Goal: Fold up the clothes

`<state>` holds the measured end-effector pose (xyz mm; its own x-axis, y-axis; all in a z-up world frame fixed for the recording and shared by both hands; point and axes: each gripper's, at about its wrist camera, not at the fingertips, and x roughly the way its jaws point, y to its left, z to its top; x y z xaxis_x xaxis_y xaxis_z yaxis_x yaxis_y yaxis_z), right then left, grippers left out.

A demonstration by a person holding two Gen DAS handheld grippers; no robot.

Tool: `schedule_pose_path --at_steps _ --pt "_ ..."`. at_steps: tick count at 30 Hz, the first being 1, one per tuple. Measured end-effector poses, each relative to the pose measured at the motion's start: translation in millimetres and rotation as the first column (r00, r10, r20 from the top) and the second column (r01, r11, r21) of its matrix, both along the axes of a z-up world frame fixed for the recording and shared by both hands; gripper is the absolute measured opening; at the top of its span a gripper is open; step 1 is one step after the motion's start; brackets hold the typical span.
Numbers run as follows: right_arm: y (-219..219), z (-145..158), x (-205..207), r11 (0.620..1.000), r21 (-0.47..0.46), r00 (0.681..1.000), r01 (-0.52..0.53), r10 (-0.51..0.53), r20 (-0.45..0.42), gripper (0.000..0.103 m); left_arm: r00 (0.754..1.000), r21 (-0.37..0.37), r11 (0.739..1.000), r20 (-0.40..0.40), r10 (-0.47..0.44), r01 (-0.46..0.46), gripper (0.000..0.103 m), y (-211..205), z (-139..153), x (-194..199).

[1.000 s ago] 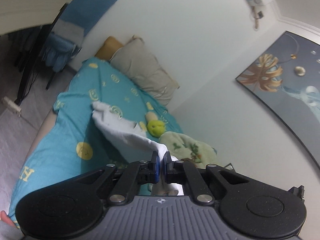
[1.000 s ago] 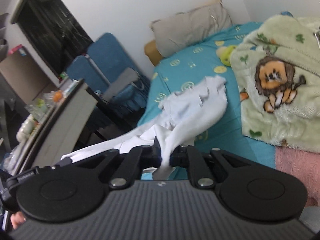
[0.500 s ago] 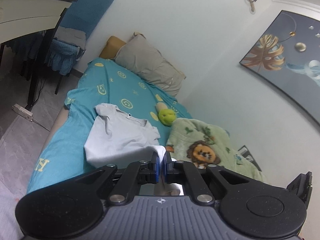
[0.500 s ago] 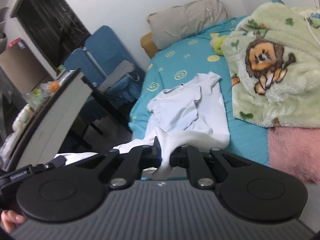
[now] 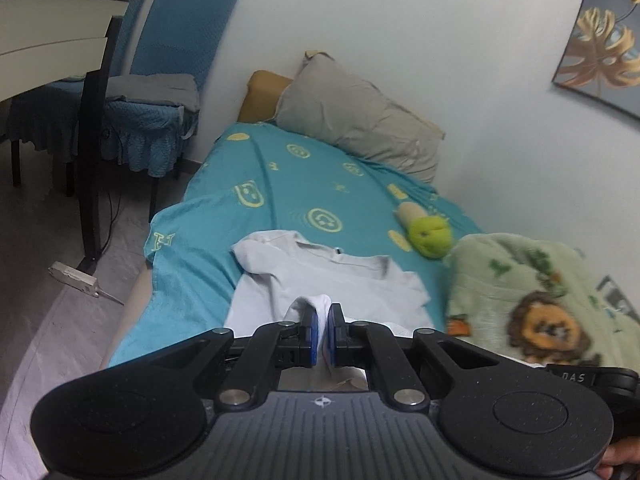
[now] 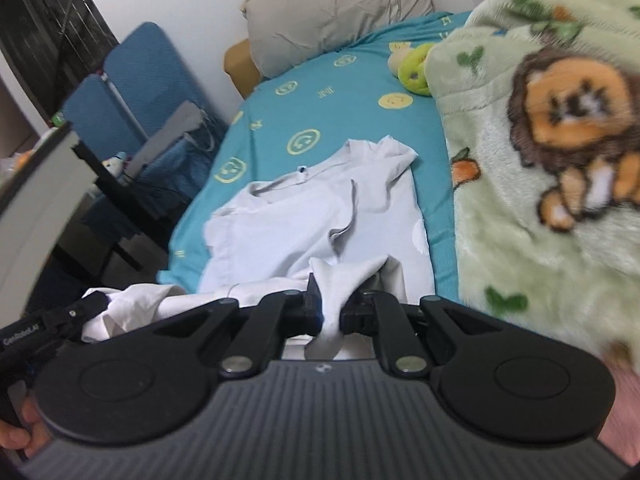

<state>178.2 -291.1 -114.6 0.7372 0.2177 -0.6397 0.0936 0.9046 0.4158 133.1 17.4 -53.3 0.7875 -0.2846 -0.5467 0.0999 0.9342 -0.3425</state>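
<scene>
A white T-shirt (image 5: 332, 280) lies spread on the teal bed sheet (image 5: 272, 184), collar toward the pillow. My left gripper (image 5: 322, 320) is shut on a bunch of the shirt's near hem. In the right wrist view the same shirt (image 6: 304, 224) lies flat with wrinkles, and my right gripper (image 6: 330, 306) is shut on another fold of the near hem. The left gripper's body (image 6: 36, 332) shows at the lower left of the right wrist view, with cloth bunched by it.
A green lion blanket (image 6: 540, 160) covers the bed's right side, touching the shirt's edge. A green plush toy (image 5: 430, 234) and a grey pillow (image 5: 360, 120) lie farther up. Blue chairs (image 5: 160, 80) and a desk (image 5: 52, 40) stand left of the bed.
Both grippers have lowered the shirt from hanging in the air onto the sheet. It now lies spread flat. Both stay shut on the hem.
</scene>
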Motion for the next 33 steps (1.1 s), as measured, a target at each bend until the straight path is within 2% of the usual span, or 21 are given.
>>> schedule_pose_path --at_steps 4,9,13,15,19,20,21,22,23,24,25,26,27,28,33 --pt "4.9 -33.9 28.9 0.999 -0.037 0.999 -0.008 0.007 -0.034 0.01 1.0 0.063 0.998 -0.03 -0.008 0.01 0.006 -4.7 -39.8 33.2" --pt "15.1 -63.2 56.2 0.993 -0.112 0.997 -0.041 0.033 -0.071 0.01 0.99 0.109 0.994 -0.141 0.015 0.0 0.006 -6.6 -81.6 65.5" --pt "15.4 -80.0 63.9 0.991 -0.125 0.994 -0.054 0.042 -0.1 0.011 0.978 0.156 0.987 -0.21 -0.001 0.034 0.008 -11.0 -108.1 79.6" --pt "15.5 -85.8 66.6 0.991 -0.125 0.993 -0.057 0.043 -0.112 0.011 0.973 0.188 0.98 -0.229 -0.014 0.058 0.008 -17.1 -117.7 82.1" --pt "16.7 -84.5 65.0 0.989 -0.132 0.993 -0.059 0.045 -0.108 0.011 0.979 0.247 0.966 -0.205 -0.021 0.073 0.012 -25.1 -116.9 77.4" --pt "18.0 -83.7 65.6 0.988 -0.141 0.992 -0.065 0.049 -0.112 0.011 0.98 0.252 0.965 -0.199 -0.021 0.072 0.021 -25.7 -115.1 75.8" --pt "19.4 -82.9 66.2 0.986 -0.15 0.992 -0.07 0.053 -0.116 0.013 0.981 0.252 0.965 -0.195 -0.019 0.069 0.036 -25.3 -112.5 74.0" --pt "20.7 -82.2 66.9 0.984 -0.158 0.991 -0.076 0.057 -0.12 0.015 0.982 0.254 0.965 -0.188 -0.018 0.066 0.045 -24.9 -108.7 71.8" --pt "21.9 -77.2 63.4 0.985 -0.157 0.993 -0.074 0.058 -0.101 0.028 0.984 0.258 0.964 -0.179 -0.016 0.063 0.057 -24.6 -104.2 69.3" --pt "23.0 -72.0 59.7 0.985 -0.155 0.995 -0.07 0.058 -0.082 0.059 0.986 0.264 0.963 -0.164 -0.013 0.057 0.062 -24.5 -99.5 66.1" --pt "24.1 -66.8 56.0 0.986 -0.153 0.996 -0.067 0.059 -0.062 0.078 0.989 0.273 0.961 -0.146 -0.012 0.052 0.064 -24.9 -94.0 62.0" --pt "25.2 -61.6 52.3 0.986 -0.151 0.997 -0.064 0.059 -0.042 0.101 0.992 0.282 0.958 -0.128 -0.011 0.047 0.071 -25.9 -88.1 57.6" --pt "26.3 -56.4 48.6 0.987 -0.149 0.998 -0.062 0.059 -0.022 0.103 0.994 0.285 0.958 -0.11 -0.008 0.04 0.081 -26.6 -81.9 52.6" --pt "28.1 -49.7 43.5 0.984 -0.168 0.998 -0.06 0.061 0.0 0.103 0.996 0.283 0.959 -0.091 -0.005 0.031 0.085 -27.2 -75.5 47.1" --pt "32.3 -22.1 14.2 0.974 -0.224 0.994 -0.032 0.054 0.092 0.103 0.999 0.271 0.962 -0.023 -0.026 0.031 0.097 -30.7 -46.0 13.5"
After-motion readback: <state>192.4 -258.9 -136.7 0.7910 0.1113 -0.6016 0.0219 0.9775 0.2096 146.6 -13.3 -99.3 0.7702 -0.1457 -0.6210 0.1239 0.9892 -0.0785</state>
